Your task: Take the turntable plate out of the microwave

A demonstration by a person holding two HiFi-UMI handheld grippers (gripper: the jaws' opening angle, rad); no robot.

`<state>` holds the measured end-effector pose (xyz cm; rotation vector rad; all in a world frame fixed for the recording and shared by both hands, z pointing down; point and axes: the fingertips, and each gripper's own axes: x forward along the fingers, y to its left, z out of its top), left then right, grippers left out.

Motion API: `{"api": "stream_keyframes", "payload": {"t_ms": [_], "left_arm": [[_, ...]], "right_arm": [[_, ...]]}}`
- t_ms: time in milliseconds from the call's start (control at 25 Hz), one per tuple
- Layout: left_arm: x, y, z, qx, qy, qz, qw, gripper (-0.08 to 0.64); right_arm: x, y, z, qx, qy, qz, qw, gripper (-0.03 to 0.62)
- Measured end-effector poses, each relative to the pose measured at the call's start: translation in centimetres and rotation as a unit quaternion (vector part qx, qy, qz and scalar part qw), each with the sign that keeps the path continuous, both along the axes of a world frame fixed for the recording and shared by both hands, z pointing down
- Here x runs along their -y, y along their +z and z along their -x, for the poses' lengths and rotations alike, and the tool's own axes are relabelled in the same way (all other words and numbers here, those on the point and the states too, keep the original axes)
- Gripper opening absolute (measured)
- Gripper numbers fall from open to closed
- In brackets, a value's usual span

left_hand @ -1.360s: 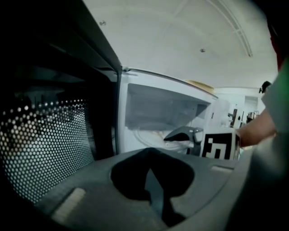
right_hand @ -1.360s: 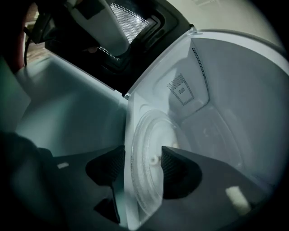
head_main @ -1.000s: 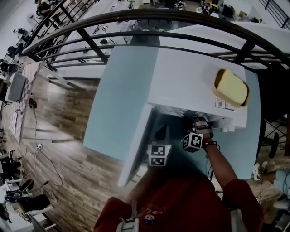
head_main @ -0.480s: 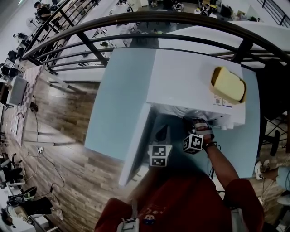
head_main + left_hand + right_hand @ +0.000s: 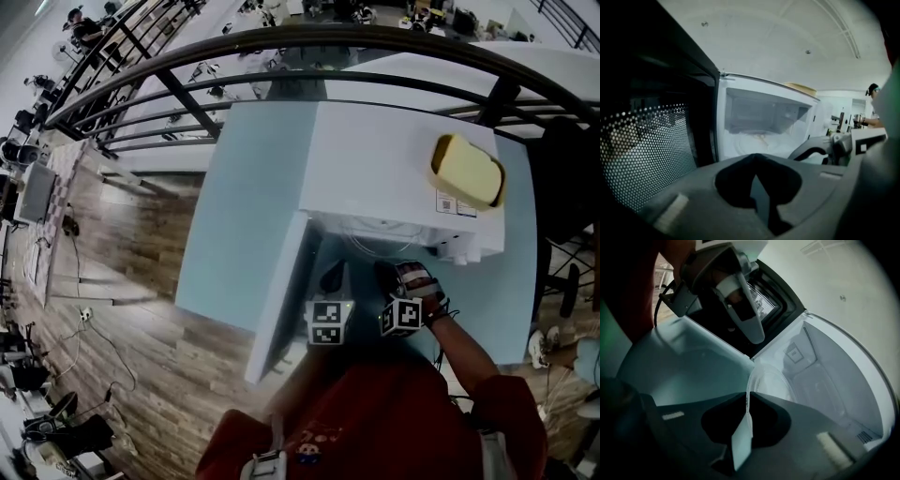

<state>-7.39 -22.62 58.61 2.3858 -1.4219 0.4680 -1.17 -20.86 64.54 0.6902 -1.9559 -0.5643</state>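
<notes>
The clear glass turntable plate (image 5: 769,380) sticks partly out of the white microwave (image 5: 394,169), whose door (image 5: 281,291) is swung open to the left. My right gripper (image 5: 747,398) is shut on the plate's near rim, which runs edge-on between the jaws. In the head view the plate (image 5: 380,232) shows at the cavity mouth with the right gripper (image 5: 388,274) just in front of it. My left gripper (image 5: 754,158) is shut and empty, held in front of the open cavity (image 5: 761,117) beside the door (image 5: 647,140). From above, the left gripper (image 5: 333,277) hangs between the door and the right one.
A yellow block (image 5: 467,171) lies on top of the microwave at its right end. The microwave stands on a light blue table (image 5: 239,206) whose left edge drops to a wooden floor. A dark curved railing (image 5: 309,42) runs behind the table.
The right gripper has closed on the plate's rim and drawn back toward me, bringing the plate partly out of the cavity. The left gripper has stayed where it was.
</notes>
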Motion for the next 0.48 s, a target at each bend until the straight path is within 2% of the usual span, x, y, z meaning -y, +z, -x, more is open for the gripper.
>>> {"api": "stream_keyframes", "payload": {"t_ms": [480], "left_arm": [[0.17, 0.42, -0.85, -0.003, 0.003, 0.004, 1.0000, -0.002]], "right_arm": [[-0.99, -0.04, -0.38, 0.012, 0.005, -0.022, 1.000, 0.029]]}}
